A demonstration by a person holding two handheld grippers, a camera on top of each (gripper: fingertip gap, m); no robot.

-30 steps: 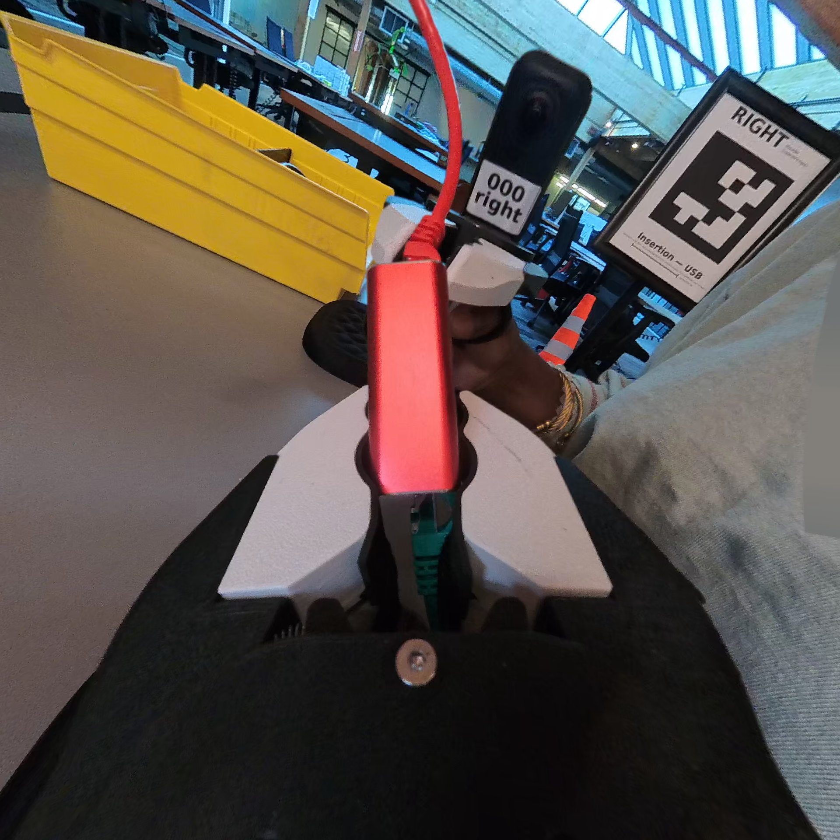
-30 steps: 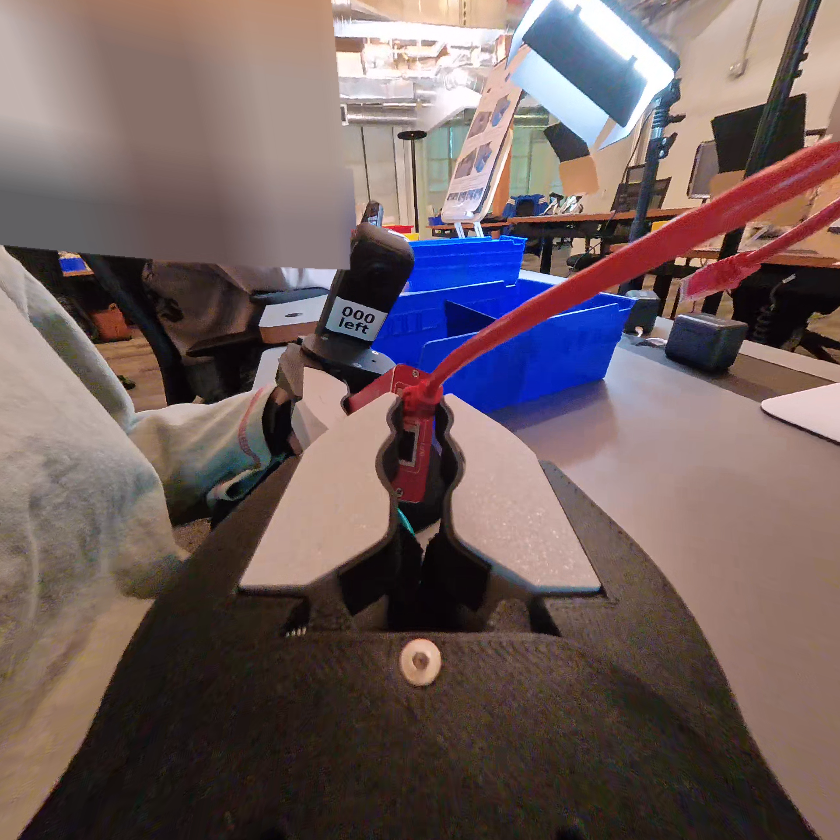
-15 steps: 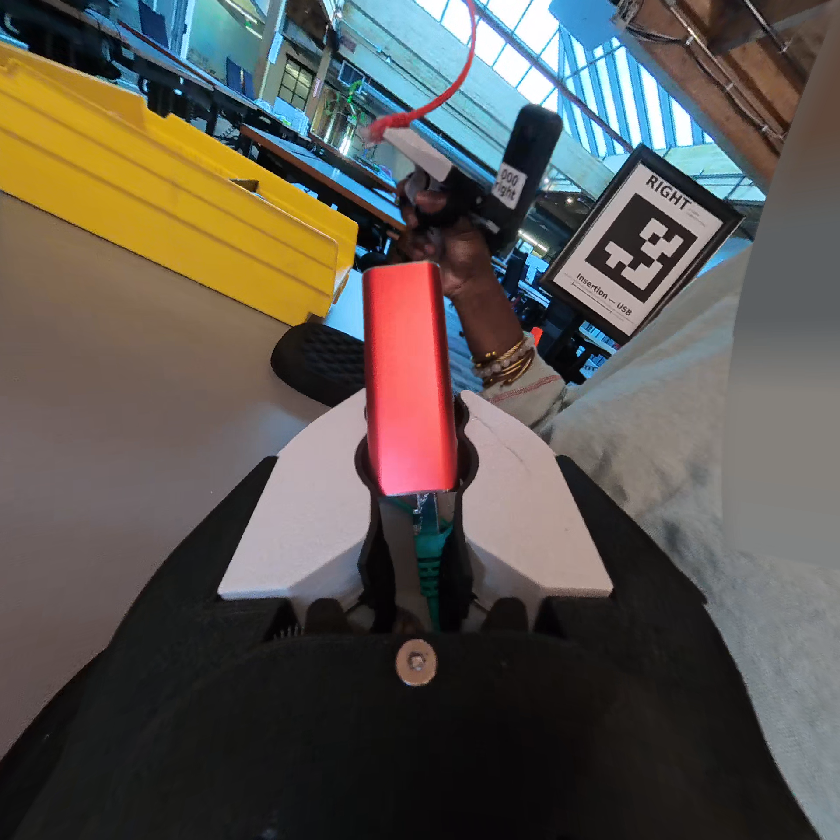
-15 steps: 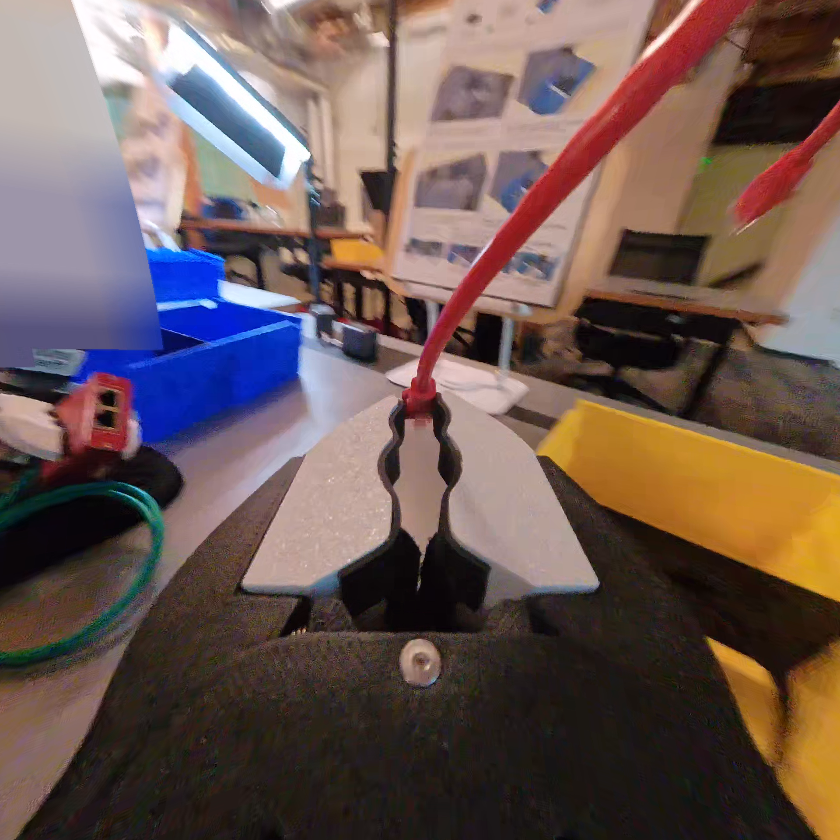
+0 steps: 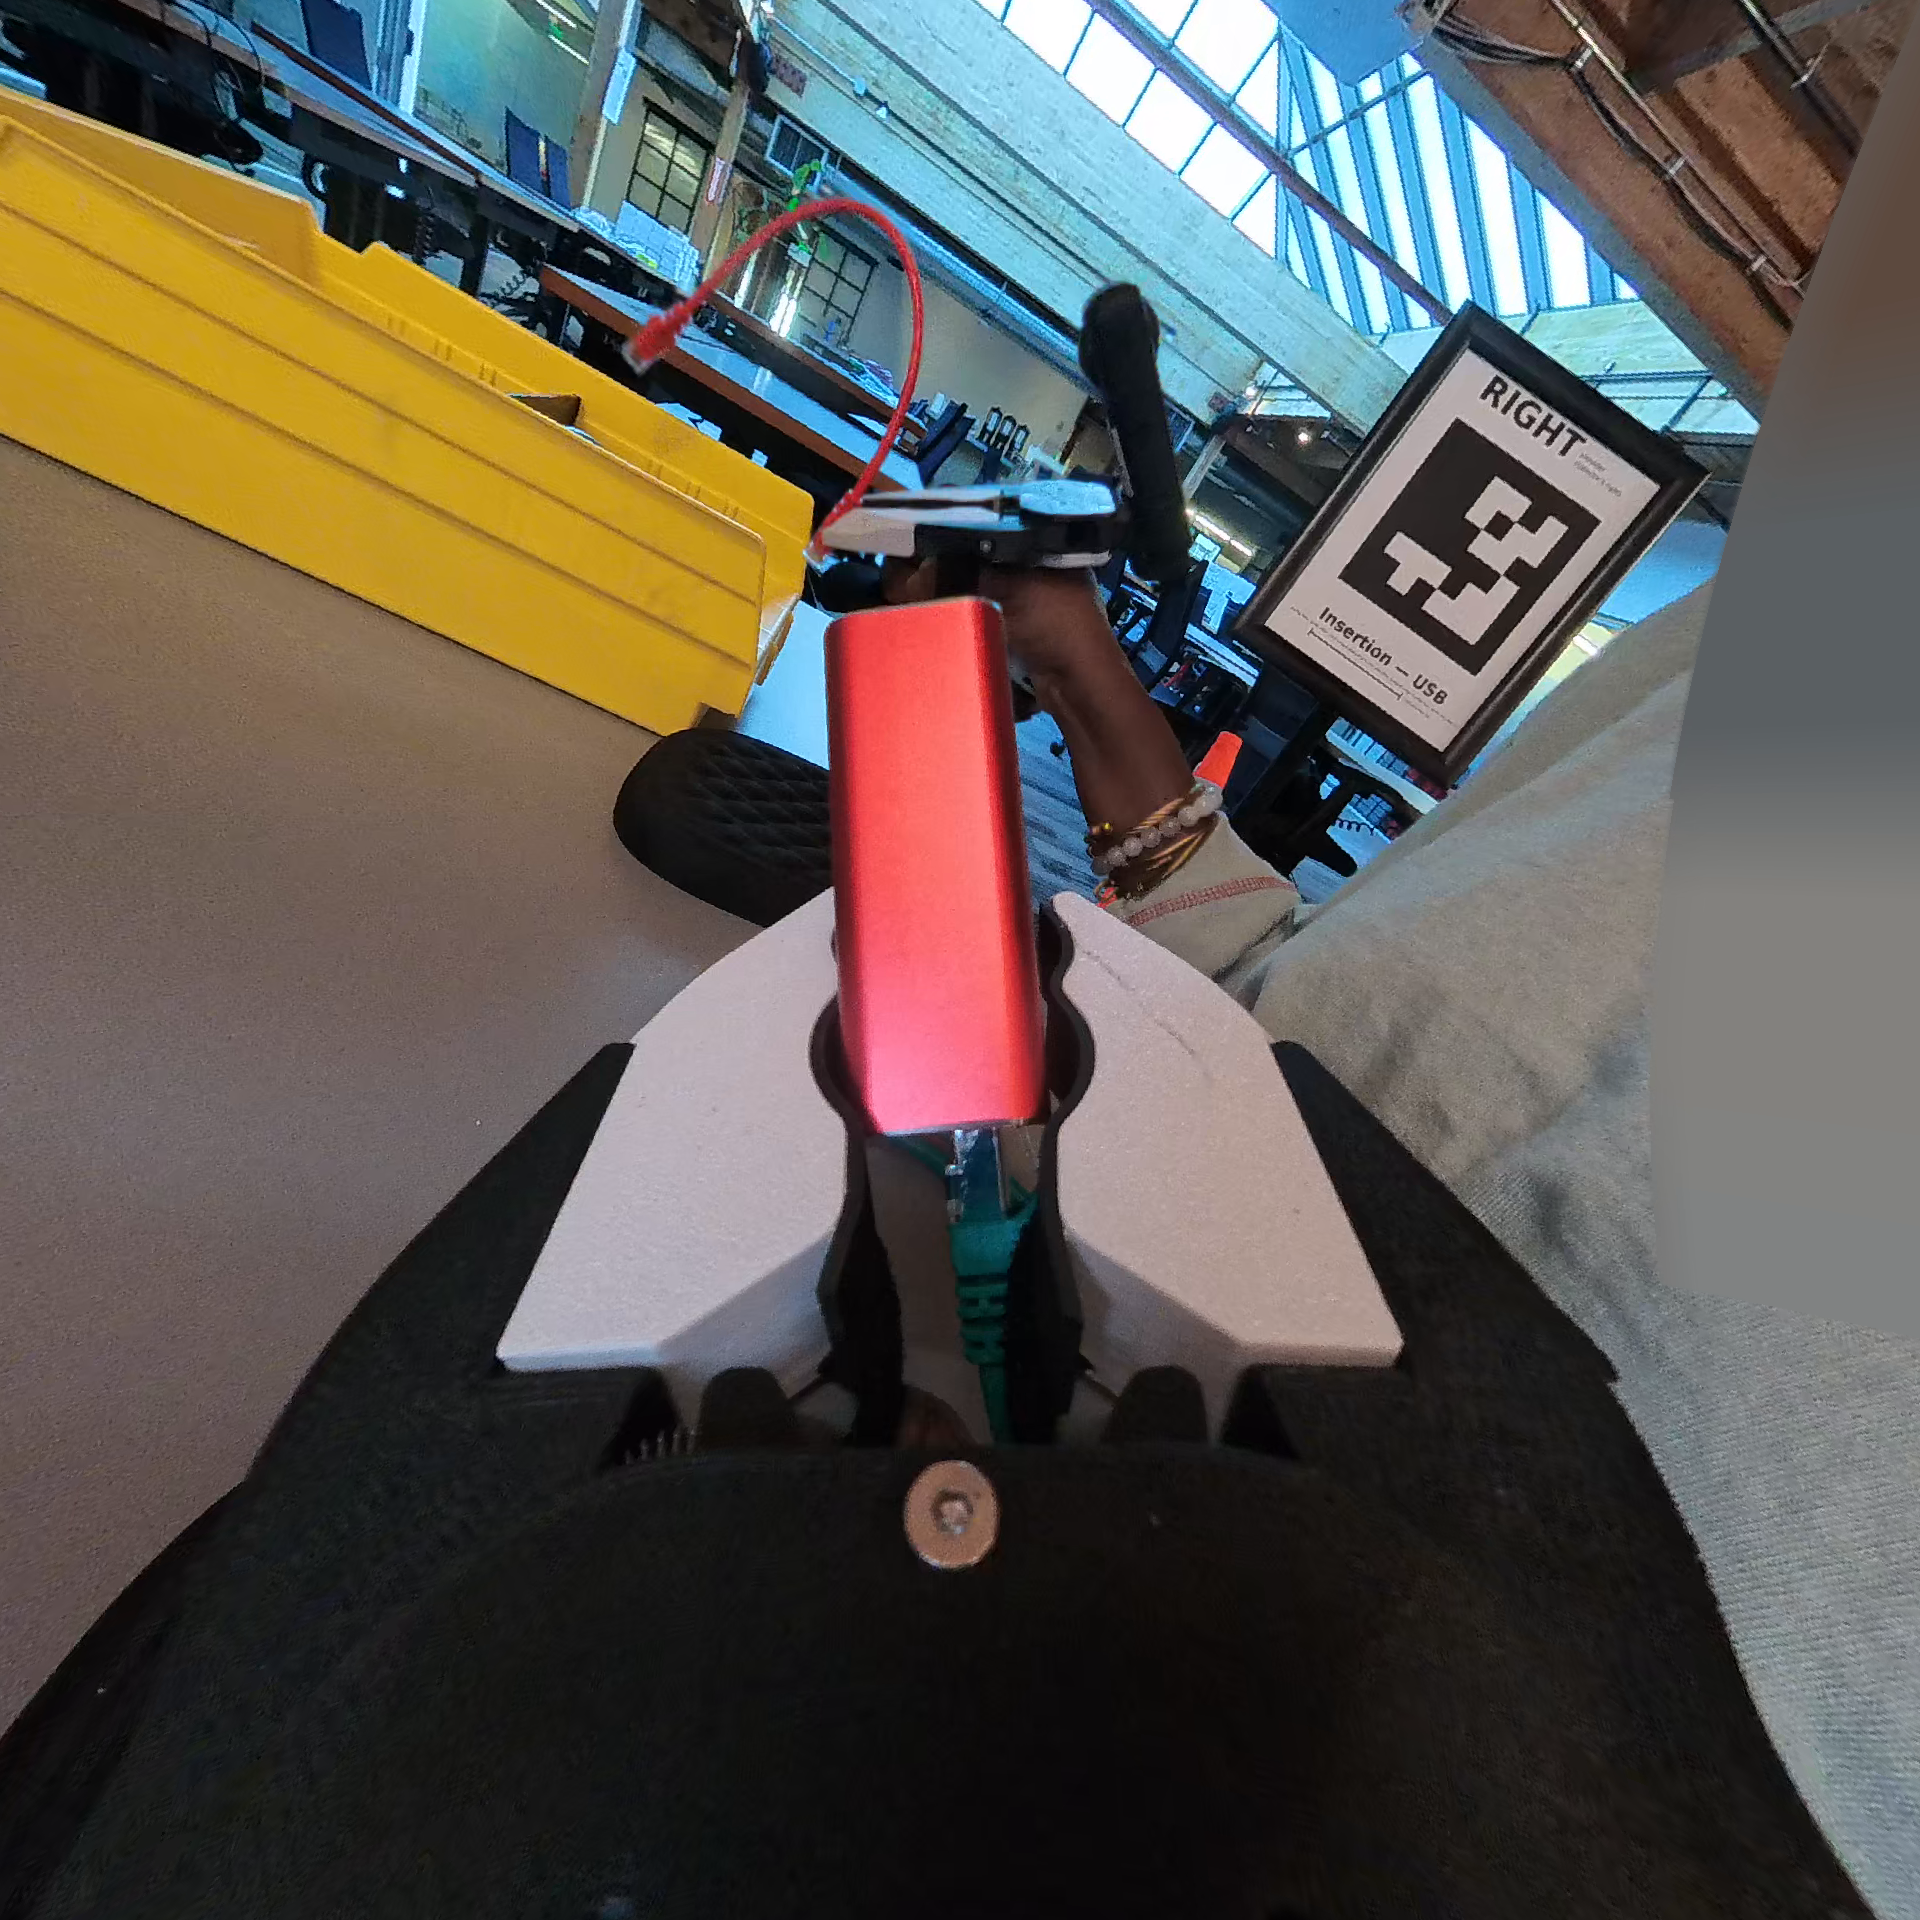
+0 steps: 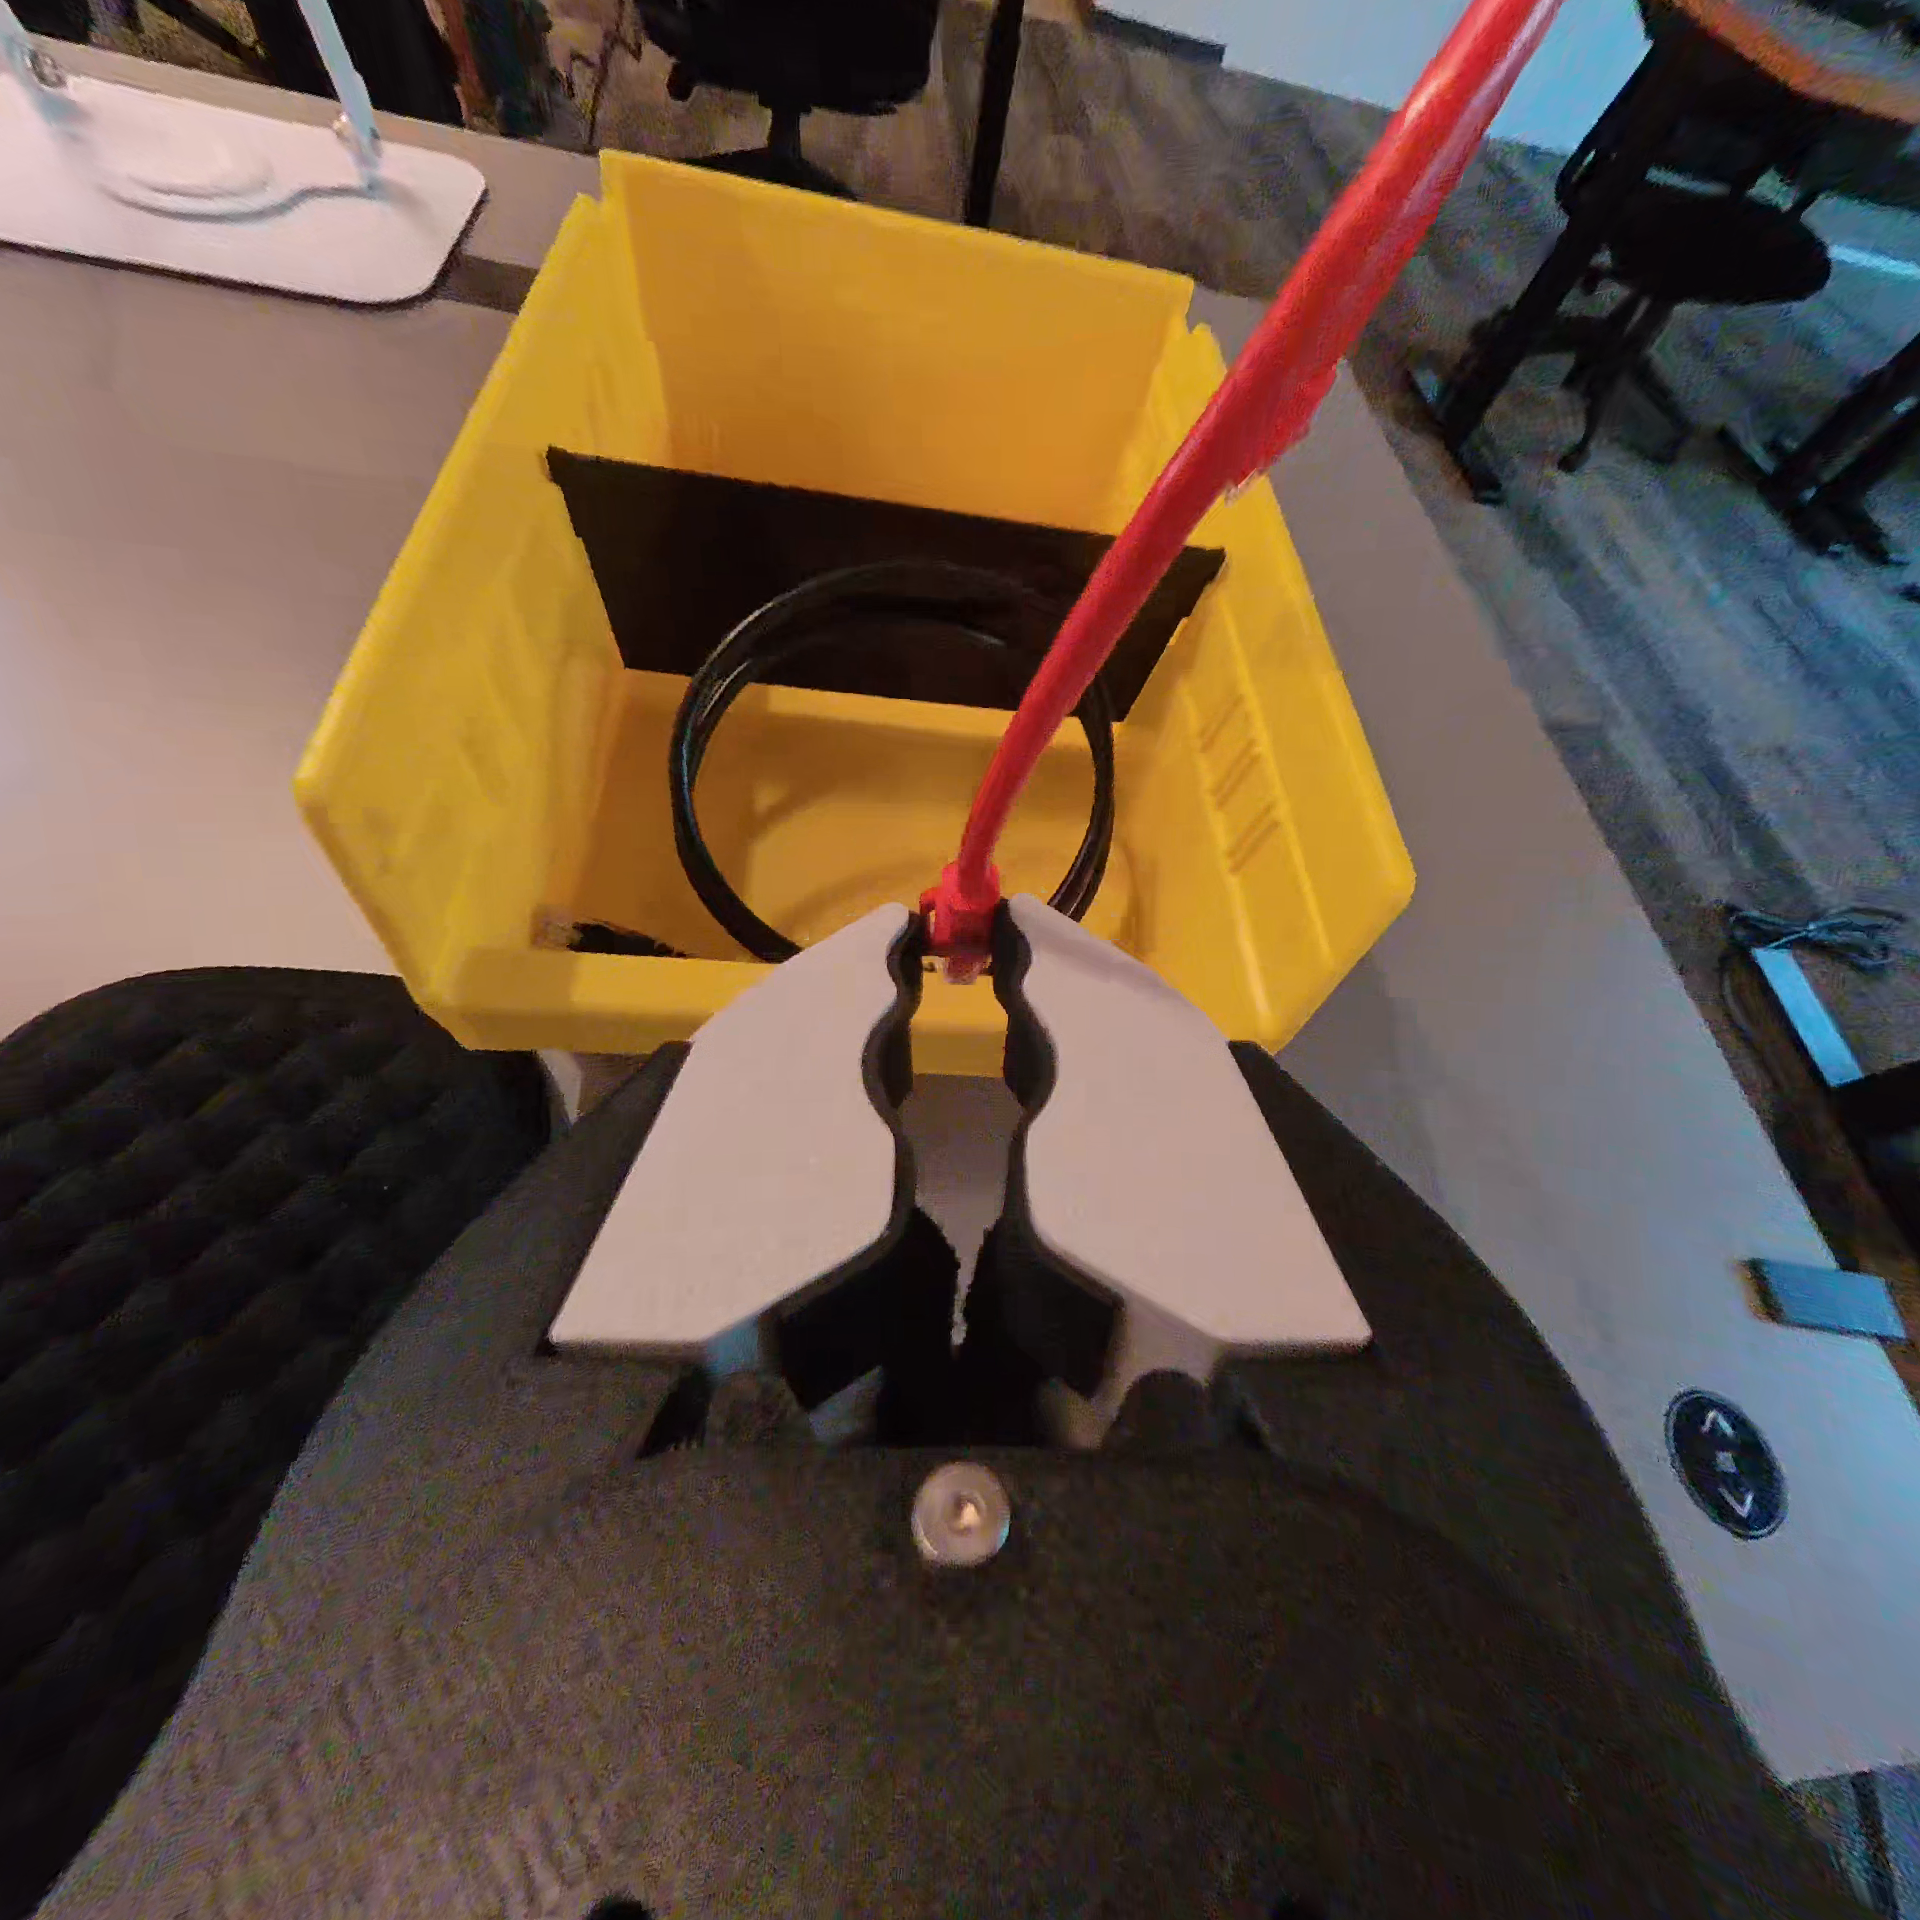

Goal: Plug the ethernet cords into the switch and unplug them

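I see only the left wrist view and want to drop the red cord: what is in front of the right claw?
Observer: The yellow bin. The right claw points down at its near compartment.
Operator: Anything in there?
Observer: A coiled black cable lies in that compartment.
Operator: Is the plug gripped?
Observer: Yes, the claw's tips are shut on the plug of the red cord.
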